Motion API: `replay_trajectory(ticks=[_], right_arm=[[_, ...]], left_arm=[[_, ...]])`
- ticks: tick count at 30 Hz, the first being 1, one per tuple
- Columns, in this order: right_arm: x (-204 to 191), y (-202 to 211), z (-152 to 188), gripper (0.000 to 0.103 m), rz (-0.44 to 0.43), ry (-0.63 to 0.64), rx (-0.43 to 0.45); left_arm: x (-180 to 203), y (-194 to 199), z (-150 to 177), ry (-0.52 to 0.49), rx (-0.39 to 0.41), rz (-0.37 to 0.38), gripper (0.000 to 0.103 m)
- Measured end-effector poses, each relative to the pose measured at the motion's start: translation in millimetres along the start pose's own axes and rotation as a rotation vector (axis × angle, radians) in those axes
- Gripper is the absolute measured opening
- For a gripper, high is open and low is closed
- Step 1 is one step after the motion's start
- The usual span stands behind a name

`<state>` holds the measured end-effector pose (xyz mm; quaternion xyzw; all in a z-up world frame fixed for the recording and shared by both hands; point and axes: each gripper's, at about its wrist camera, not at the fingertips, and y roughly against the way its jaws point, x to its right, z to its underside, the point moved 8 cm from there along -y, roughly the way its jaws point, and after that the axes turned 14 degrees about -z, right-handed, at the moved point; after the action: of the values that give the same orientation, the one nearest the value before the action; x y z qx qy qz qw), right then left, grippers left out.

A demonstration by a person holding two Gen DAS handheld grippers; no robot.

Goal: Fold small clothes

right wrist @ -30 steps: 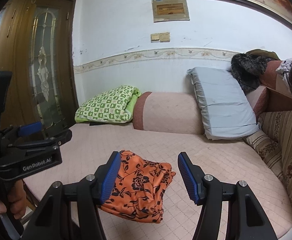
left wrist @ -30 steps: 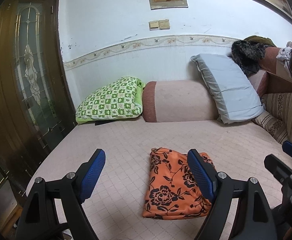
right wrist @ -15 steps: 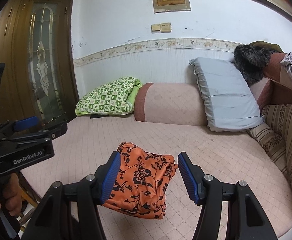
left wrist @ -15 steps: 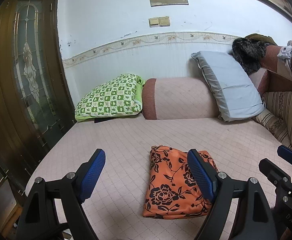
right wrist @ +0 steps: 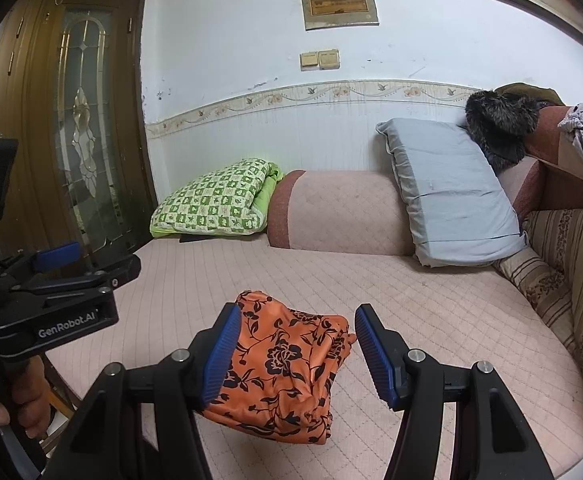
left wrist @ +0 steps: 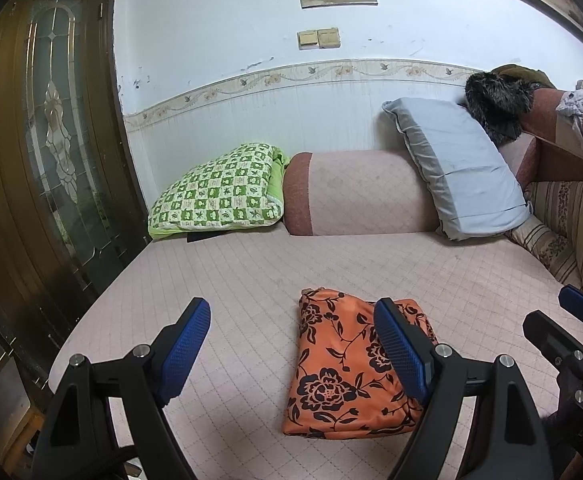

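Observation:
An orange garment with black flowers [left wrist: 343,372] lies folded into a small rectangle on the pink quilted bed [left wrist: 251,280]. My left gripper [left wrist: 295,352] is open and empty, held above the bed with the garment behind its right finger. My right gripper [right wrist: 295,356] is open and empty, with the same garment [right wrist: 287,368] seen between its fingers, lying below them. The left gripper also shows at the left of the right wrist view [right wrist: 51,292]. The right gripper's tip shows at the right edge of the left wrist view [left wrist: 571,328].
A green checked pillow [left wrist: 219,192], a pink bolster [left wrist: 355,196] and a grey pillow [left wrist: 459,176] line the far wall. A striped cushion [left wrist: 571,232] and piled clothes [left wrist: 499,104] stand at the right. A wooden glass door [left wrist: 43,152] is at the left.
Both grippers have drawn back and tilted slightly, so the room sits lower in both views. The garment has not moved. Both grippers stay open.

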<state>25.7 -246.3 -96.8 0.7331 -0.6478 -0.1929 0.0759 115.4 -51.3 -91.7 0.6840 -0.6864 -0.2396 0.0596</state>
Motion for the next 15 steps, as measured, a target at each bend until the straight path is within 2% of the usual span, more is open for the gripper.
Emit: replay_trajectory(ticks=[15], right_arm=[[-9.8,-8.4,-1.1,0.063,-0.002,0.02,0.0]], left_arm=[[-0.1,-12.8,8.4,0.003,-0.031,0.008,0.084]])
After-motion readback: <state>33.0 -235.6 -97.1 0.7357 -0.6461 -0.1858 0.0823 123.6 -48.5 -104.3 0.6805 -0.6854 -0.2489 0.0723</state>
